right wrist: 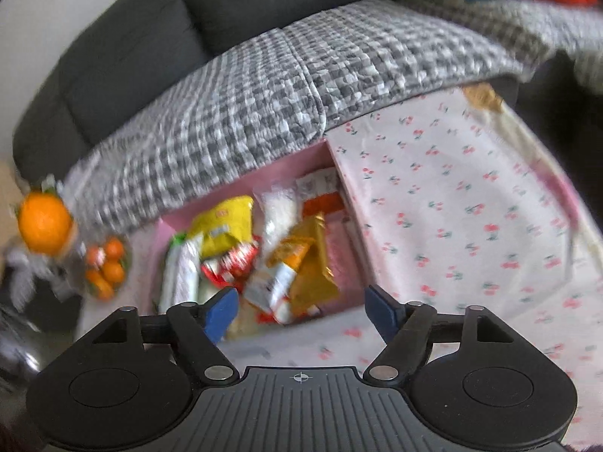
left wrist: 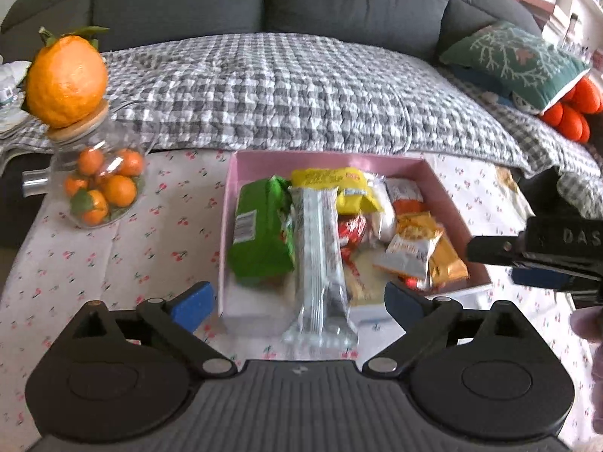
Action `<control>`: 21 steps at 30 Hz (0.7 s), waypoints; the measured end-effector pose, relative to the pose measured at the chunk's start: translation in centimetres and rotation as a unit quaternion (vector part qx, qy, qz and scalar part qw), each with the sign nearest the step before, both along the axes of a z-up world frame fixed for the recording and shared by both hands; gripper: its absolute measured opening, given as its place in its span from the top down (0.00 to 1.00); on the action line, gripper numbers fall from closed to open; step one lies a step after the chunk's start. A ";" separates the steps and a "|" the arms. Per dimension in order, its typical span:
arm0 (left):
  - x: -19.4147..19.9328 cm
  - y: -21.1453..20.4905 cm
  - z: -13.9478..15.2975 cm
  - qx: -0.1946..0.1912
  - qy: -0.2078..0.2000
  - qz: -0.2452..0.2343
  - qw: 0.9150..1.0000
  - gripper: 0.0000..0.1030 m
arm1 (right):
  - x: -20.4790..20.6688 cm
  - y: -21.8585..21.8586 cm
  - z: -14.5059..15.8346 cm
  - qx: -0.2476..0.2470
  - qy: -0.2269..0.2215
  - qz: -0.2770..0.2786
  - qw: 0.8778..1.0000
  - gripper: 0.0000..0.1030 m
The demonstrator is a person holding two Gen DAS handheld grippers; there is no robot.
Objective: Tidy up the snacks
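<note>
A: From the left wrist view, where is there room to move?

B: The pink box (left wrist: 426,173) sits on the desk (left wrist: 113,256), its far wall close against the edge of the sofa's checked blanket (left wrist: 286,90). To its left is open cloth as far as the glass jar (left wrist: 98,184) of small oranges, with a big orange (left wrist: 66,79) on its lid. The right tool (left wrist: 493,263) reaches in from the right, just beside the box's near right corner.

A: And the left tool?

B: The left tool (left wrist: 297,305) has its blue pads spread wide, pressing on nothing. A silver wrapper (left wrist: 320,260) lies between them, untouched as far as I can see.

A: Which way does it run?

B: Lengthways away from the camera, its near end hanging over the box's front edge onto the cloth, its far end in among the snacks.

A: What is in the box?

B: A green packet (left wrist: 260,233) on the left, a yellow packet (left wrist: 339,188) at the back, red wrappers in the middle, orange and gold packets on the right.

A: Now the right wrist view?

B: It is blurred. The right tool (right wrist: 301,312) has its pads apart and empty above the box's (right wrist: 181,222) near edge. Right of the box the cloth lies wide and bare. The silver wrapper (right wrist: 184,275) lies along the left side, with the yellow packet (right wrist: 222,233) beside it.
</note>
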State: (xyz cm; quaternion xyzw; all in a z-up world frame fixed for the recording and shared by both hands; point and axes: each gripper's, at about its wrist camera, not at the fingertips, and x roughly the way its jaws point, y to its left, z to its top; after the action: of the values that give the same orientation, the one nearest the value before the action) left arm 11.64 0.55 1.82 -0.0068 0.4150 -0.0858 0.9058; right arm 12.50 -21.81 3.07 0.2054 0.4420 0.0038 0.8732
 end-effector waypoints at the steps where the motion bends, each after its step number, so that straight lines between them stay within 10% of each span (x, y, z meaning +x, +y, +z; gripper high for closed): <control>1: -0.4 0.0 0.1 0.002 0.001 0.000 1.000 0.04 | -0.6 0.3 0.3 -0.016 0.001 0.007 1.000 0.21; 21: -5.3 0.1 0.1 0.039 0.022 0.050 0.998 0.01 | -6.6 2.7 2.2 -0.087 -0.025 0.057 0.994 0.10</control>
State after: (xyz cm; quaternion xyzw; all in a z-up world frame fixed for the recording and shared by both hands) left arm 6.35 0.62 1.93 0.0061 0.4367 -0.0240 0.8993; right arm 5.90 -19.15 5.32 0.1029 0.4293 0.0199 0.8971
